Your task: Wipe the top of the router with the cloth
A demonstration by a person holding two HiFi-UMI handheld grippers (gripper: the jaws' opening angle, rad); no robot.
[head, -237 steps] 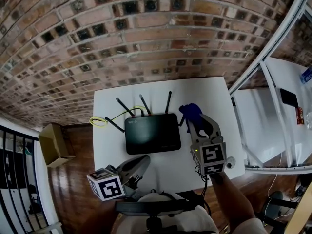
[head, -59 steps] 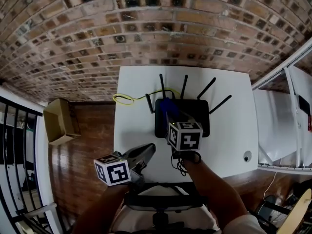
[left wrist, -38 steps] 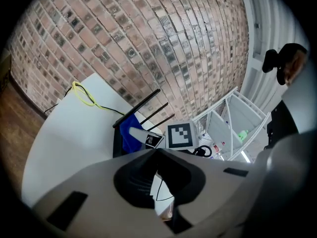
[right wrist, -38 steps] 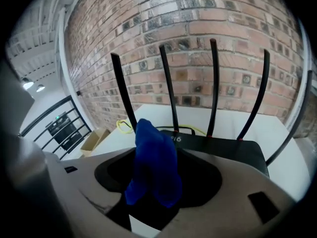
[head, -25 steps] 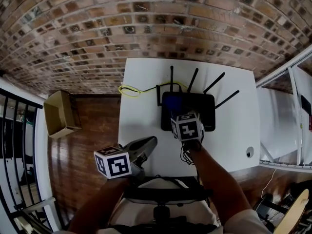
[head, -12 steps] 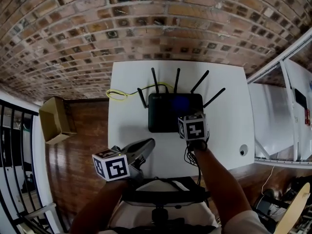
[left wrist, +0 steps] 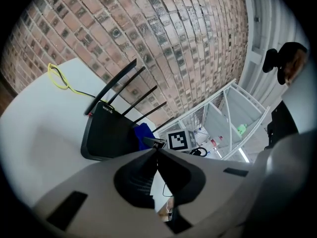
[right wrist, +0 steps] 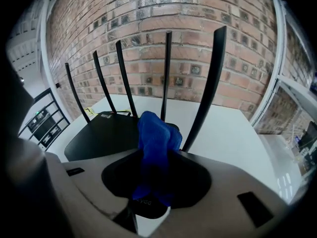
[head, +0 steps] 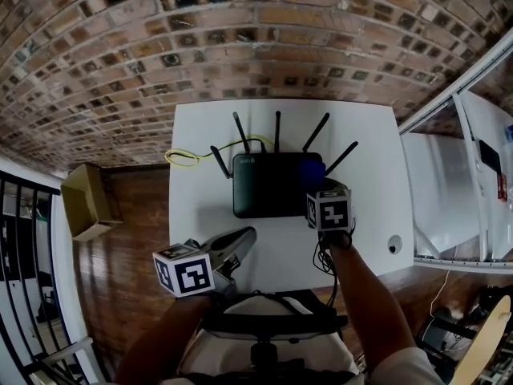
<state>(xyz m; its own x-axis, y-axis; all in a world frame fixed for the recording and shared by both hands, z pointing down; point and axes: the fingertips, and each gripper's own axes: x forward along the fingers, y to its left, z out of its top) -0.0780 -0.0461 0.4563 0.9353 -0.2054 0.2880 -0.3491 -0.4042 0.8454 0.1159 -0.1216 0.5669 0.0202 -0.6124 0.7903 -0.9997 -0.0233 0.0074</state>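
1. The right gripper (head: 320,189) clamps a bunched blue cloth (right wrist: 157,133) between its jaws and sets it on the right rear corner of the black router (head: 271,188). The router lies flat in the middle of a white table (head: 200,223) below a brick wall.
2. We judge that the cloth is held as a wad, with its free end ahead of the jaws, so that fabric rather than the tool meets the router's top. From these angles it seems to rest on the lid, though we cannot be sure how firmly.
3. The left gripper (head: 244,238), jaws drawn together on nothing, hangs at the table's near edge, well apart from the router. We read it as parked clear of a one-handed wipe.
4. The head view gives the layout. The cloth sits at the right end of the lid, bare black lid stretches to its left, and a yellow cable (head: 183,158) is looped at the left rear. The marker cube hides the right jaws there.
5. The right gripper view supplies the grip, with cloth running down between the jaws and antennas (right wrist: 212,83) standing just behind. The left gripper view shows its own tips meeting and the router side-on.
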